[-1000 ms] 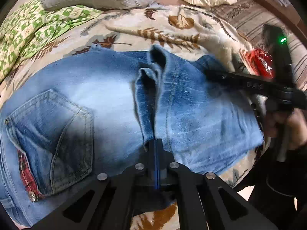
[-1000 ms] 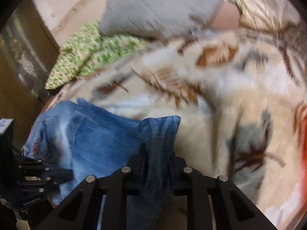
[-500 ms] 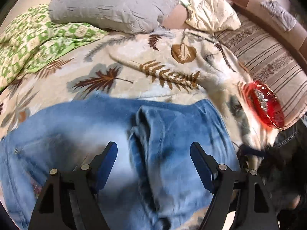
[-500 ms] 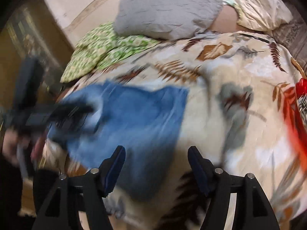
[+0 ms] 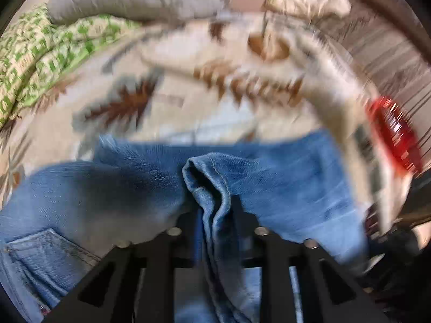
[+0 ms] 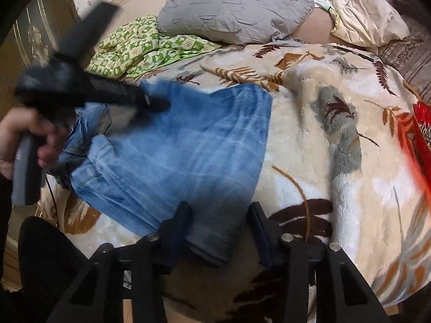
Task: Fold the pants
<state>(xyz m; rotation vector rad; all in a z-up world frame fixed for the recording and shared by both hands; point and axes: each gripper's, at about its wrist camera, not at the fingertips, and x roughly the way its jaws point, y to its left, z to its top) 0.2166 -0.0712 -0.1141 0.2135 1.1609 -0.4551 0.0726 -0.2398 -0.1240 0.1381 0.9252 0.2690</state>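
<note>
Blue jeans (image 6: 188, 145) with stitched back pocket (image 5: 40, 258), no legible label

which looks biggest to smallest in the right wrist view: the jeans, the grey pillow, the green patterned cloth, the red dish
1. jeans, nearest the camera, which inflates them
2. grey pillow
3. green patterned cloth
4. red dish, cut off by the picture's edge, so its full size is unsure

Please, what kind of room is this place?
Most likely a bedroom at home: the jeans lie on a bed covered by a fluffy leaf-print blanket, with a grey pillow and a green patterned quilt behind.
</note>
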